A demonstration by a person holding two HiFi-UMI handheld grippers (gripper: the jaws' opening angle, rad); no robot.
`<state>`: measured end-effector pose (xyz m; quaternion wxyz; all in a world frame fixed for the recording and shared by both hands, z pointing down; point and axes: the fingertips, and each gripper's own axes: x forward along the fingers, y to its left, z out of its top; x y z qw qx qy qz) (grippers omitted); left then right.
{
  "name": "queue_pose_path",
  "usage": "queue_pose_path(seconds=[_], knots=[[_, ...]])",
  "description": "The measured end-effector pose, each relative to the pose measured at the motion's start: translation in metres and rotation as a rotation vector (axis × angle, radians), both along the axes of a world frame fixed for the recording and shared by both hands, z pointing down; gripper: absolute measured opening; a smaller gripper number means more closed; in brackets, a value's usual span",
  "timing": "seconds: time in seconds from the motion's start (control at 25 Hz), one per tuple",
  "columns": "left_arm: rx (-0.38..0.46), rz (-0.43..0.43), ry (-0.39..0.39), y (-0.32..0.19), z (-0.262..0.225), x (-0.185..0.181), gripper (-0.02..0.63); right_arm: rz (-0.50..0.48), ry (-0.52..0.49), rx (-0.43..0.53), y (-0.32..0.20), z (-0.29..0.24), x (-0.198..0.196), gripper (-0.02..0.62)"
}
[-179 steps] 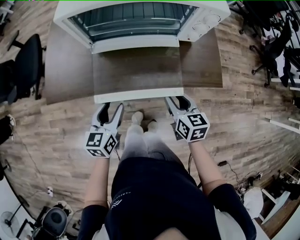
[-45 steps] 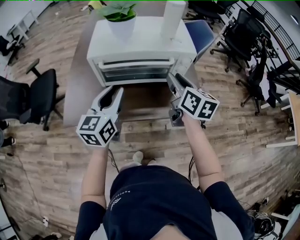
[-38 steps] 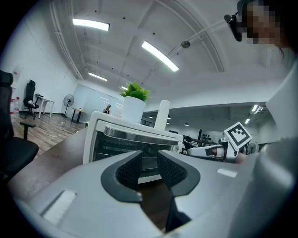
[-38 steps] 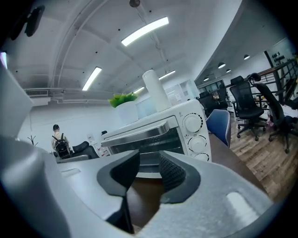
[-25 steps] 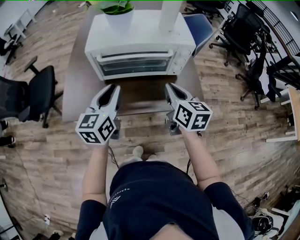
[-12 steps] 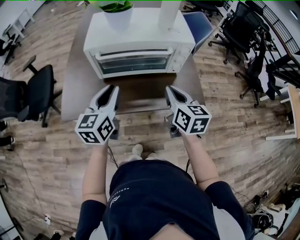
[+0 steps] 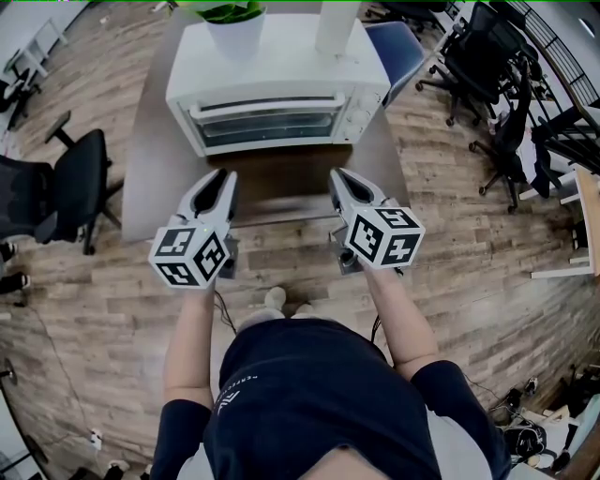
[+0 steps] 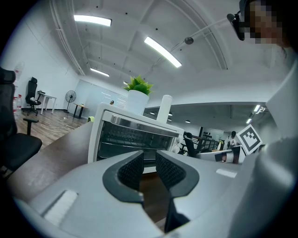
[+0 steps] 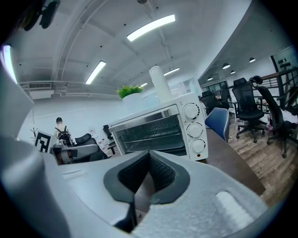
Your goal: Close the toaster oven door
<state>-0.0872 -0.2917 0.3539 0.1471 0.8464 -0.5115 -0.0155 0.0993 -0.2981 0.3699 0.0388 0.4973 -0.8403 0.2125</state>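
Your toaster oven (image 7: 281, 75) stands at 12 o'clock on the bench (image 7: 150, 178), its door (image 7: 267, 127) upright and flush, so the task looks done. That likely explains why both grippers hang clear of it. The left gripper (image 7: 223, 178), at 7 o'clock of the oven, has its jaws slightly apart around nothing. The right gripper (image 7: 339, 176), at 5 o'clock, has its jaws together and empty.

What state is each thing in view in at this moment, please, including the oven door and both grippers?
toaster oven door, shut.
left gripper, jaws slightly apart, empty.
right gripper, jaws together, empty.
potted plant, upright on the toaster oven.
white cylinder, upright on the toaster oven.
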Motion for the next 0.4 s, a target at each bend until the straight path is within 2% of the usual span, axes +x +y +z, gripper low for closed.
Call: queue_pose_path(seconds=[0.4], knots=[[-0.006,0.003,-0.009,0.0011,0.0006,-0.0028,0.080,-0.015,-0.022,0.000,-0.0004,-0.0048,-0.0073,0.002]])
